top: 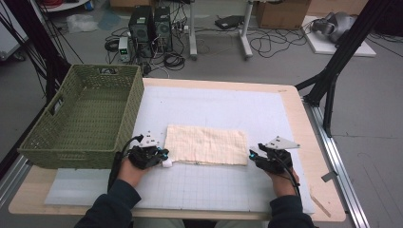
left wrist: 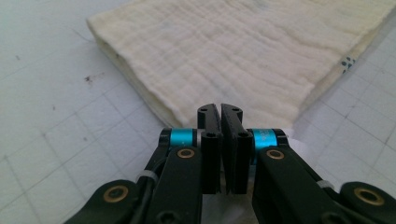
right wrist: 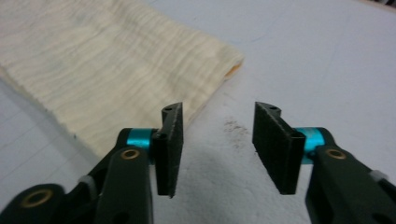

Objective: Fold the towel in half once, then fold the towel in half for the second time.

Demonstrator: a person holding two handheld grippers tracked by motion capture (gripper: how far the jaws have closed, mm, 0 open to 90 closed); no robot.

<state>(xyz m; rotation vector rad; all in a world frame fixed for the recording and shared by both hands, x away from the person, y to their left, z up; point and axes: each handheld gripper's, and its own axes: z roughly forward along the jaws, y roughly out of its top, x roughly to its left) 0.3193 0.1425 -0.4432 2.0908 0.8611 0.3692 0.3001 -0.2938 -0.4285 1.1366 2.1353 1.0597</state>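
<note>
Black hand-held gripper (left wrist: 220,112) pinching soft, folded cream cloth (left wrist: 243,51).

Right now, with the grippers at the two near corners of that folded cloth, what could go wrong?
The left gripper looks shut at the folded cloth, perhaps pinching only some layers, so lifting might unfold it. The right gripper is open beside the cloth's corner, over bare mat; closing there would likely miss. A one-sided lift could drag the cloth askew.
</note>
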